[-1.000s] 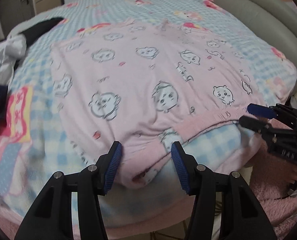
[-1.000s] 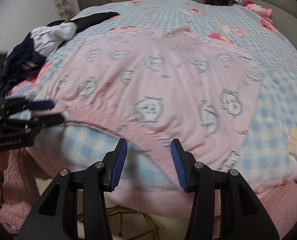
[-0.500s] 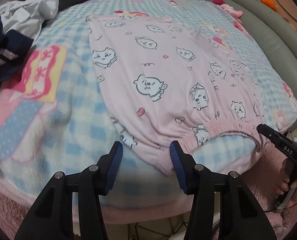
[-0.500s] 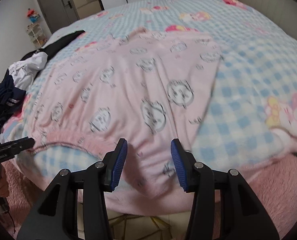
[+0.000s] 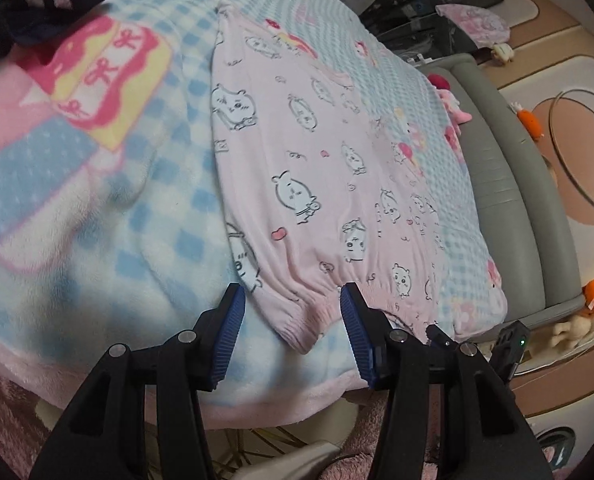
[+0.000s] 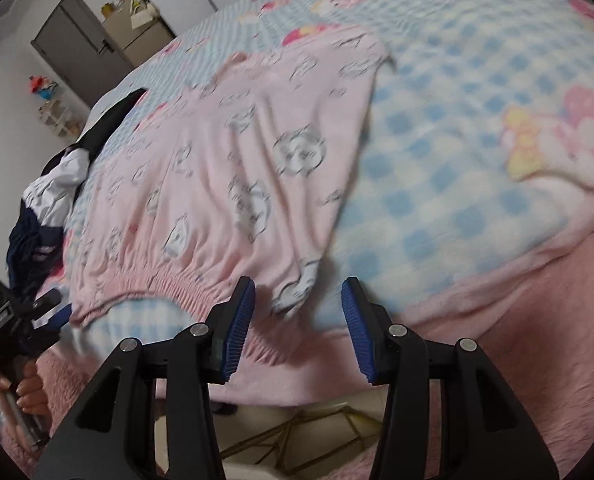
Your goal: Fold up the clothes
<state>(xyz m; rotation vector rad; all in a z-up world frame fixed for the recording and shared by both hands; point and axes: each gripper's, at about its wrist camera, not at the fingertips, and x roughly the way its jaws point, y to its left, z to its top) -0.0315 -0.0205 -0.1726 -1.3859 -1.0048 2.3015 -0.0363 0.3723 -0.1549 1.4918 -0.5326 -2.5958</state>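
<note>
A pink garment [image 5: 317, 168] printed with small cartoon faces lies spread flat on the bed, its gathered elastic waistband [image 5: 305, 316] at the near edge. My left gripper [image 5: 289, 332] stands open, its blue pads on either side of the waistband's left corner, nothing clamped. In the right wrist view the same garment [image 6: 233, 168] stretches away to the upper left, waistband [image 6: 153, 280] near the bed's edge. My right gripper [image 6: 297, 320] is open at the garment's near right corner [image 6: 297, 296], which hangs a little over the edge. The left gripper's body [image 6: 9, 320] shows at far left.
The bed carries a blue-and-white checked blanket [image 5: 97, 220] with pink cartoon patches. A heap of dark and white clothes [image 6: 53, 184] sits at its far left. A grey padded bed frame [image 5: 509, 184] runs along the right, with plush toys [image 5: 585, 312] beside it. A person's hand [image 6: 25, 396] holds the left gripper.
Both grippers have swung outward, the left to the garment's left waistband corner and the right to its right corner. The jaws have stayed open throughout.
</note>
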